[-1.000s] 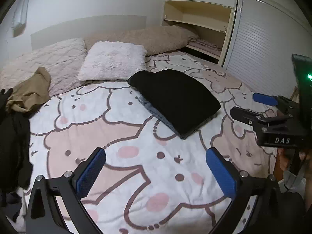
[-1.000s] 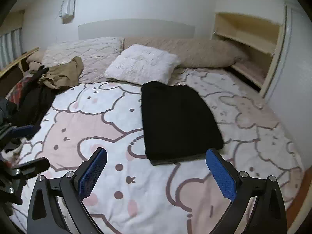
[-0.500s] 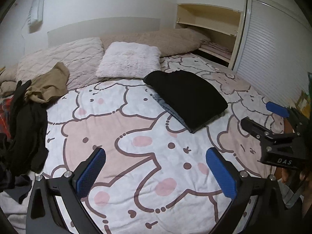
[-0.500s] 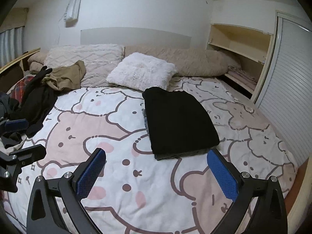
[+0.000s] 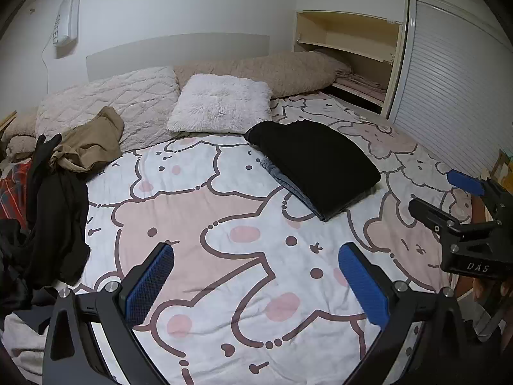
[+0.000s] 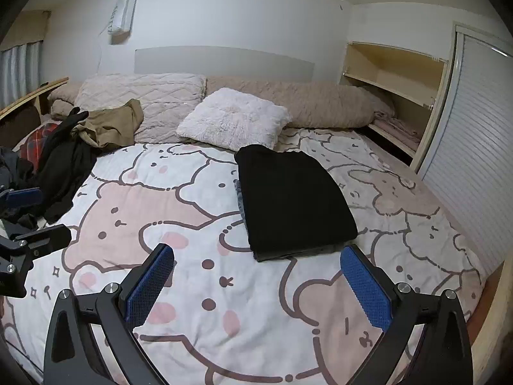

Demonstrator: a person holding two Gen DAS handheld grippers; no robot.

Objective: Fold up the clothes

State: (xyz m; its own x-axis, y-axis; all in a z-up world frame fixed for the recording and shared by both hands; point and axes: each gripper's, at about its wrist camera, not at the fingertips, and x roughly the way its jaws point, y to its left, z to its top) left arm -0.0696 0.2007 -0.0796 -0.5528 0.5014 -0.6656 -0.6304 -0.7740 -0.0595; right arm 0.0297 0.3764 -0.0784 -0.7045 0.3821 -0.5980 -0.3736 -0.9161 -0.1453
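Cartoon-print bedspread (image 5: 198, 211), pillows (three) (image 6: 234, 118), white wall (image 6: 224, 22)

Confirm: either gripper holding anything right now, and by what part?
Nothing held. Left gripper and right gripper are both open and empty above the bedspread. The folded black garment lies untouched on the bed.
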